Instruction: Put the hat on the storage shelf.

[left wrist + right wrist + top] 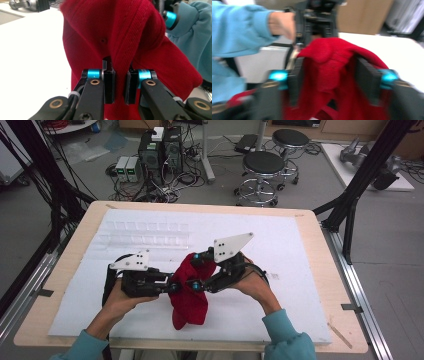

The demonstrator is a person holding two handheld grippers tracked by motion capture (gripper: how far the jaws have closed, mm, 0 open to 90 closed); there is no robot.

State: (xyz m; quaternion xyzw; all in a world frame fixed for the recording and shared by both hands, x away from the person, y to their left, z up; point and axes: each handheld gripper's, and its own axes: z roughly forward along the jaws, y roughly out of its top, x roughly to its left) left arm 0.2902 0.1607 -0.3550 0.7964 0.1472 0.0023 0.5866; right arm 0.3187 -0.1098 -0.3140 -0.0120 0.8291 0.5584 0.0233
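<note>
A red knitted cloth (189,296) hangs between my two grippers above the white sheet (290,250). My left gripper (174,287) comes in from the left and is shut on a fold of it. In the left gripper view the two pads (109,86) pinch a ridge of the red cloth (120,32). My right gripper (195,270) reaches in from the right with its jaws wide apart. In the right gripper view the red cloth (329,67) lies loosely between and over the jaws of the right gripper (332,77), and the pads do not press on it.
A clear plastic rack (145,236) lies on the far left part of the sheet. The wooden table's edge (320,227) runs close to black frame posts (350,220). Stools (262,167) and computer cases (160,150) stand on the floor beyond.
</note>
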